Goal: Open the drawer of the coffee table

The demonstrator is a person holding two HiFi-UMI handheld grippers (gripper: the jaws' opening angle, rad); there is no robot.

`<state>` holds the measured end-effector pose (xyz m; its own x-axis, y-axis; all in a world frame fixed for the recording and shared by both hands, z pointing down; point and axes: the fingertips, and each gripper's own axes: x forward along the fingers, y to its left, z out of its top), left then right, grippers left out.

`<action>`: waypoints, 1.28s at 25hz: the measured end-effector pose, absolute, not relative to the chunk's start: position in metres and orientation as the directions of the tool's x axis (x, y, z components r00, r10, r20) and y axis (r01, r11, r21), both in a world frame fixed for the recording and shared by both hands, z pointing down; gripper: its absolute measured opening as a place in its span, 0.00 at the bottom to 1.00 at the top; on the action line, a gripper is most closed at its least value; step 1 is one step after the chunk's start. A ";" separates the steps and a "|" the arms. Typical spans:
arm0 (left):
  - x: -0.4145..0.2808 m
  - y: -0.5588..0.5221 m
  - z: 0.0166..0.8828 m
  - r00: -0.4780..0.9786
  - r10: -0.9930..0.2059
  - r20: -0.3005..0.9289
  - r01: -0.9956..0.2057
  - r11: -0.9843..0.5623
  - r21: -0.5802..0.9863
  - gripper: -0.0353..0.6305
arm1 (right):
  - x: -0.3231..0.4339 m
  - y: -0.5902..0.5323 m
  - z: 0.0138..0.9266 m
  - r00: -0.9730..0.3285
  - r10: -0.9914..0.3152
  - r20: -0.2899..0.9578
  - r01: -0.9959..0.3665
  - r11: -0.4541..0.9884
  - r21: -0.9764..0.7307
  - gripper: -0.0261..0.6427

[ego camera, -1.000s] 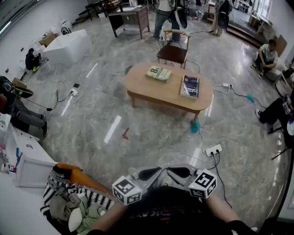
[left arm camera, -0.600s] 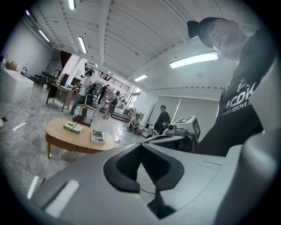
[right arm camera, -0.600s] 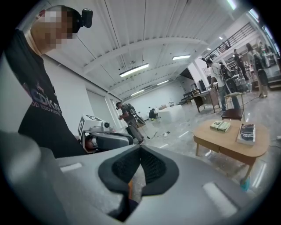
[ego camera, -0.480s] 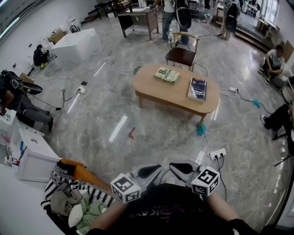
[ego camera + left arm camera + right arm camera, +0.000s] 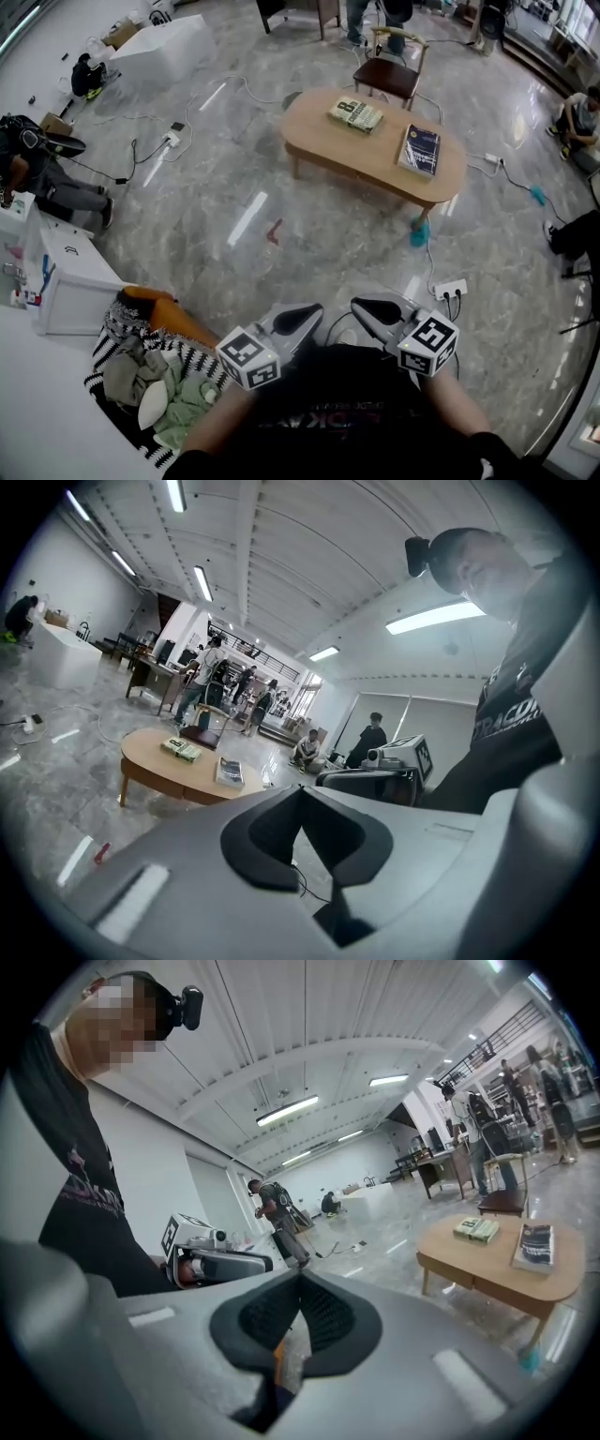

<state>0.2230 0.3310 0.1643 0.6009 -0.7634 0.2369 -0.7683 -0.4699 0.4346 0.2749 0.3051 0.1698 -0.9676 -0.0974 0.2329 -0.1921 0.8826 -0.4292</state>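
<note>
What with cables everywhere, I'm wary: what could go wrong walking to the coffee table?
The corded power strip lies on the floor toward the coffee table: a trip hazard. The left gripper and right gripper are shut, so they must open before taking a drawer handle, which isn't visible yet.

coffee table [image 5: 378,142] drawer — too small to tell; book [image 5: 421,150] print unreadable

Stock on hand: counter [image 5: 323,141], one; books [image 5: 355,113] [image 5: 421,150], two; chair [image 5: 391,73], one; power strips [image 5: 447,289] [image 5: 175,138], two; laundry basket [image 5: 192,363], one; left tongs [image 5: 309,311], one; right tongs [image 5: 361,307], one.
</note>
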 end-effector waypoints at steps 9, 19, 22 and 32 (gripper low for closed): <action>0.213 0.304 0.177 0.573 -0.772 0.275 -0.790 -0.432 0.434 0.06 | 0.277 0.270 0.187 -0.966 -0.113 0.233 -0.211 0.866 -0.453 0.04; 0.169 0.247 0.192 0.583 -0.769 0.262 -0.788 -0.454 0.416 0.06 | 0.256 0.218 0.200 -0.951 -0.193 0.240 -0.285 0.849 -0.446 0.04; 0.143 0.225 0.188 0.594 -0.765 0.248 -0.781 -0.475 0.404 0.06 | 0.239 0.201 0.201 -0.940 -0.231 0.251 -0.322 0.841 -0.434 0.04; 0.041 0.160 0.172 0.663 -0.700 0.264 -0.742 -0.568 0.355 0.06 | 0.150 0.138 0.185 -0.885 -0.389 0.258 -0.465 0.775 -0.427 0.04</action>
